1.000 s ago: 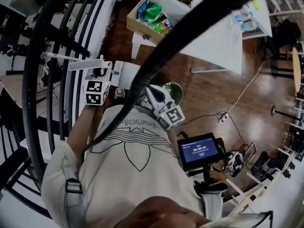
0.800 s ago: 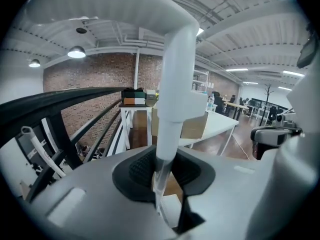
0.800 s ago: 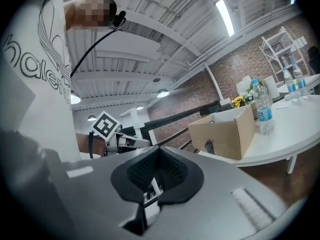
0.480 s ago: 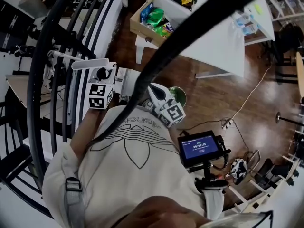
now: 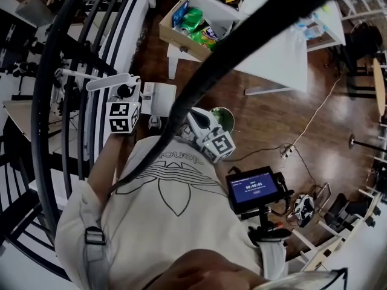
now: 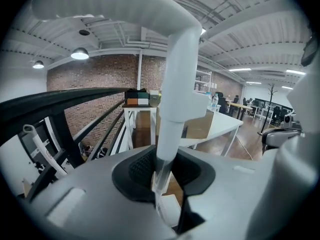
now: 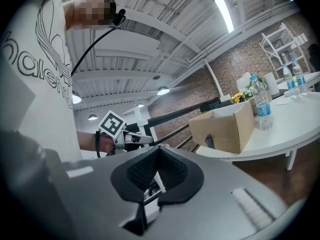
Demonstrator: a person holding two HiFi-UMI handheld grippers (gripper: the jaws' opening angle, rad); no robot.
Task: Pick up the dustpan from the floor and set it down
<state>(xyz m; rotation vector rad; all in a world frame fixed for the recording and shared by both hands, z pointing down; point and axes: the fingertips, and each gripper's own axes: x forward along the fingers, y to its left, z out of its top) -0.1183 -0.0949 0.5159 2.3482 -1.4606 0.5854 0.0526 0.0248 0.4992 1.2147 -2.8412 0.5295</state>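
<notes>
The dustpan hangs off the floor by its long white handle (image 6: 176,91), which stands upright between the left gripper's pads. My left gripper (image 6: 162,176) is shut on that handle just above the pan. In the head view the left gripper (image 5: 128,93) is at chest height by the railing. The handle (image 5: 109,81) sticks out to its left, and the pale pan (image 5: 158,97) lies to its right. My right gripper (image 5: 195,121) hangs in front of the person's shirt, jaws together with nothing in them. From the right gripper view (image 7: 157,176) the left gripper (image 7: 125,136) shows to the left.
Black stair railings (image 5: 72,101) curve along the left. A white table (image 5: 278,47) stands ahead with a cardboard box (image 5: 187,26) of snack packs and bottles (image 7: 260,104). A green round bin (image 5: 224,117) sits on the wooden floor near the right gripper. A cable (image 5: 314,110) trails at right.
</notes>
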